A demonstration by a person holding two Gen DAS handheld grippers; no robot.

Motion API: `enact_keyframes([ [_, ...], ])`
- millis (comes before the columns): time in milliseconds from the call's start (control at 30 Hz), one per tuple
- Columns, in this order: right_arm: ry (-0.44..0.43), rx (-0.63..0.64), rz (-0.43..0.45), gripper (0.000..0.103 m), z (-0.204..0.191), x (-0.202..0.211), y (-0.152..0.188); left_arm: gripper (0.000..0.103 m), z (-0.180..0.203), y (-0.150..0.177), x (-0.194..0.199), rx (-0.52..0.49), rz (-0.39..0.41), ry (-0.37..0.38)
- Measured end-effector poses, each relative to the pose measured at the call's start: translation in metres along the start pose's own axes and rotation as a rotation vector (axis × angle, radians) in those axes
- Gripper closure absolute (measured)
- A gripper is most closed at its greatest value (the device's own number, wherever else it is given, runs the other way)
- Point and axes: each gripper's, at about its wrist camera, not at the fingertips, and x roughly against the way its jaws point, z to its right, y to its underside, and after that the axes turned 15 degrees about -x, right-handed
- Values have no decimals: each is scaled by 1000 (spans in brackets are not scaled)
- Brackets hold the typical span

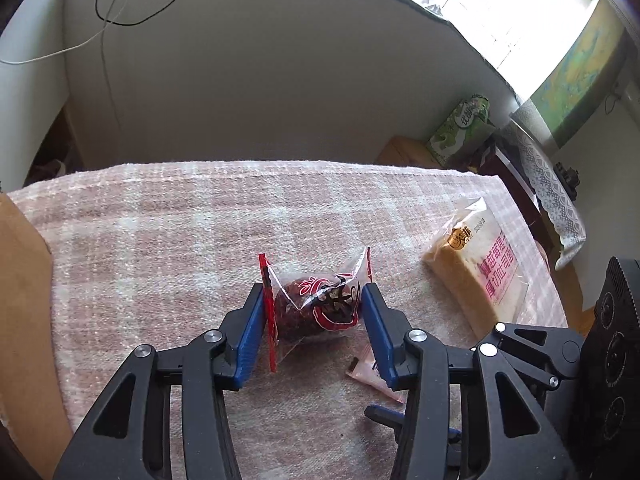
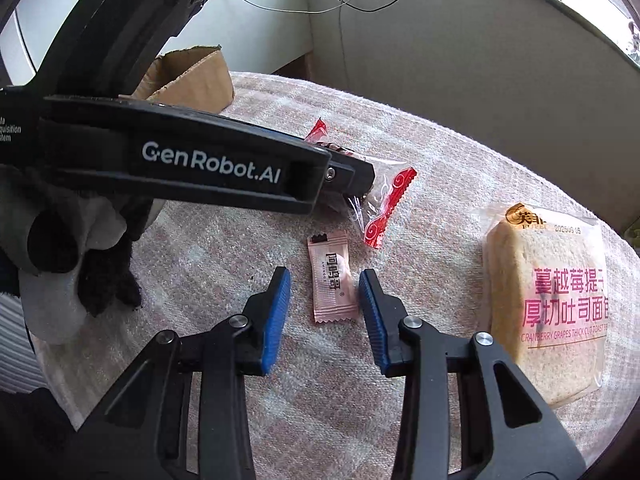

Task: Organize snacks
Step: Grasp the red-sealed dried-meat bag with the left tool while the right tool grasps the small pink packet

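Note:
A clear red-trimmed packet with a dark snack (image 1: pixel 316 308) lies on the pink checked cloth (image 1: pixel 160 240). My left gripper (image 1: pixel 314 300) is open with its blue pads on either side of the packet, the left pad touching its red edge. In the right wrist view the same packet (image 2: pixel 384 204) shows past the left gripper's black body. My right gripper (image 2: pixel 325 280) is open around a small pink sachet (image 2: pixel 332 280) lying flat on the cloth. The sachet also shows in the left wrist view (image 1: pixel 370 376). A wrapped toast slice (image 2: pixel 548 304) lies to the right, and shows in the left wrist view (image 1: pixel 476 268).
A cardboard box (image 2: pixel 192 76) stands at the cloth's far left, with its brown side in the left wrist view (image 1: pixel 24 320). A white wall with hanging cables (image 1: pixel 108 20) is behind the table. A green package (image 1: pixel 460 128) and furniture stand off the table's right side.

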Motion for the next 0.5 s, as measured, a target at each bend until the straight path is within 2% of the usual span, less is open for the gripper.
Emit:
enact_keyframes([
  [133, 39, 52, 4, 82, -7, -6, -5, 57, -10, 9, 9, 49, 20, -20],
  [500, 46, 6, -1, 83, -2, 12, -6, 59, -12, 24, 33, 121, 53, -36],
])
